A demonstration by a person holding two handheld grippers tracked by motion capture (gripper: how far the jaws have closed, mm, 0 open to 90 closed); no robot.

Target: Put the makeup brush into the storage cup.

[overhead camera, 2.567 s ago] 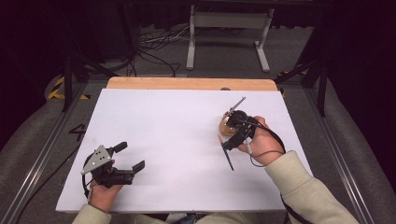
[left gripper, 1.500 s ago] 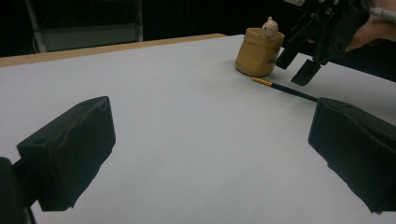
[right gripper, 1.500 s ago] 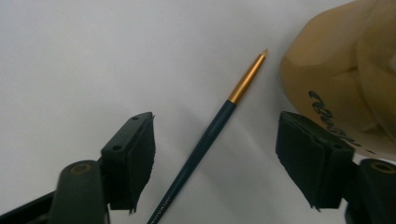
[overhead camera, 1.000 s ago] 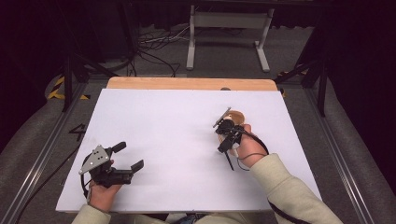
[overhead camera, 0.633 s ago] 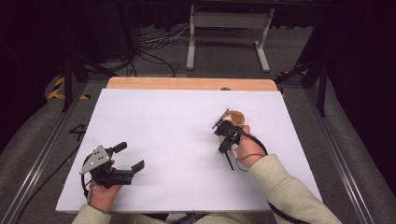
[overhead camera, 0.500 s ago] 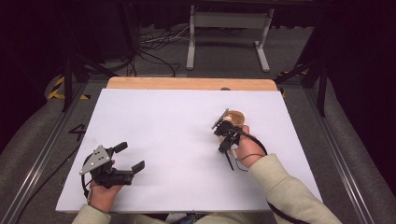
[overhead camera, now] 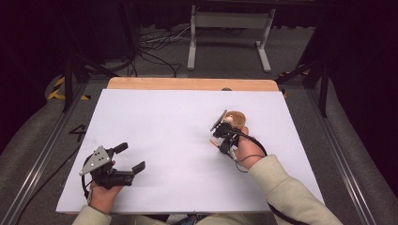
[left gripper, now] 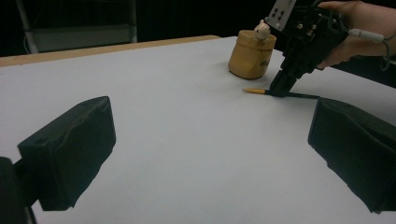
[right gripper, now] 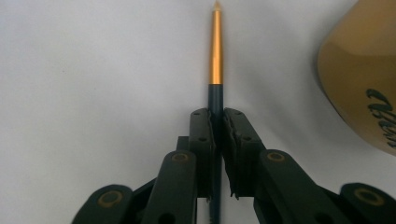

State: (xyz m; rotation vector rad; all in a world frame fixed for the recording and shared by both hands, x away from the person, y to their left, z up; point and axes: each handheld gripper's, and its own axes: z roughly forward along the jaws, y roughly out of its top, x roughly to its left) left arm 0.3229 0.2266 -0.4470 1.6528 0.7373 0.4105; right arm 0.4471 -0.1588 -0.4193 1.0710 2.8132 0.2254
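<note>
Here the right gripper has just been closing, and its two black jaws now stand clamped on the dark shaft of a pen that lies between them. In the right gripper view the pen runs straight up from the pads: a dark section at the grip, then a gold barrel, ending in a pale pointed tip. The pen lies flat on the white table; the left gripper view shows its gold end resting on the surface while the right gripper bears down on the dark part from above, tilted steeply.

Just beside the pen stands a tan pot with dark lettering on its side. In the left gripper view the tan pot sits upright just beyond the pen, apart from it, with a small pale figure at its top. From the high view the right gripper and tan pot sit right of centre on the table, the pot at the gripper's far side.

The left gripper rests well apart, near the table's front left edge, held in the person's left hand. Its jaws are spread wide with nothing between them, as the left gripper view confirms over bare white surface.
</note>
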